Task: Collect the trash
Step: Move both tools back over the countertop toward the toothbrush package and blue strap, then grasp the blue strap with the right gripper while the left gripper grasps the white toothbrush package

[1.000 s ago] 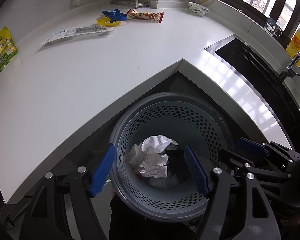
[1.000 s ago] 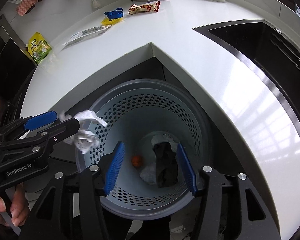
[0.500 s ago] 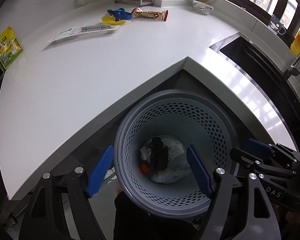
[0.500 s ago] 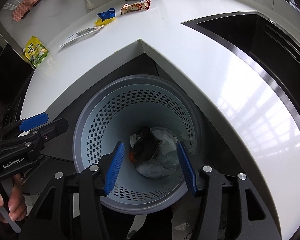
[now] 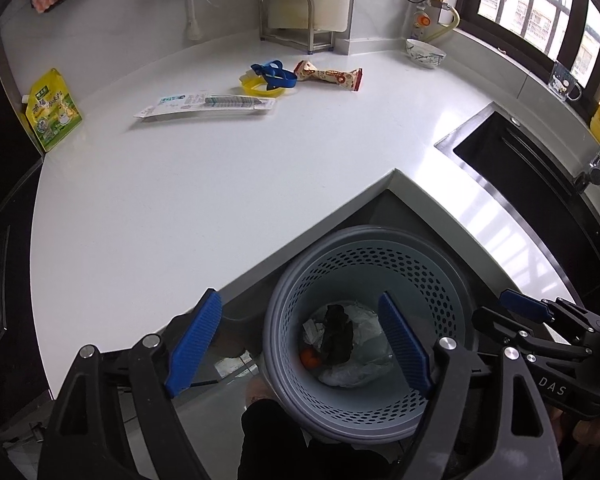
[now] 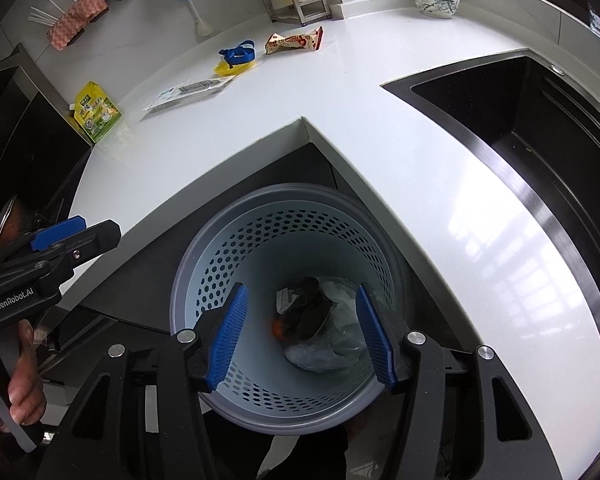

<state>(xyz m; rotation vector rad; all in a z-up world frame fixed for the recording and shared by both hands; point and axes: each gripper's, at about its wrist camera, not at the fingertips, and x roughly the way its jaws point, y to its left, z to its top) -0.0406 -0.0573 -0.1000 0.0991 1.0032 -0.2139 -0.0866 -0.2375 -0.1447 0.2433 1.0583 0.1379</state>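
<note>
I have both grippers over the perforated grey bin that stands on the floor in the notch of the worktop. A second ago my left gripper held a crumpled white paper over the bin. Its jaws have just been opening and now stand wide apart with nothing between them. The paper is gone from the pads, and a pale scrap now lies at the bottom beside a dark wad, clear plastic and a small orange thing. I judge that drop done.

My right gripper hangs above the same bin, jaws apart and empty.

Further out on the worktop, the remaining trash lies well apart from the bin: a long flat packet with a printed barcode strip, a yellow ring with a blue strap across it, and a red-and-tan snack wrapper. A green-and-yellow pouch stands at the far left edge; I cannot tell whether it is trash. A bowl sits by the window.

Readable writing: "GenRobot.AI" on the left gripper's side in the right view, "DAS" on the right gripper's body in the left view. The packet and pouch print is too small to read.
</note>
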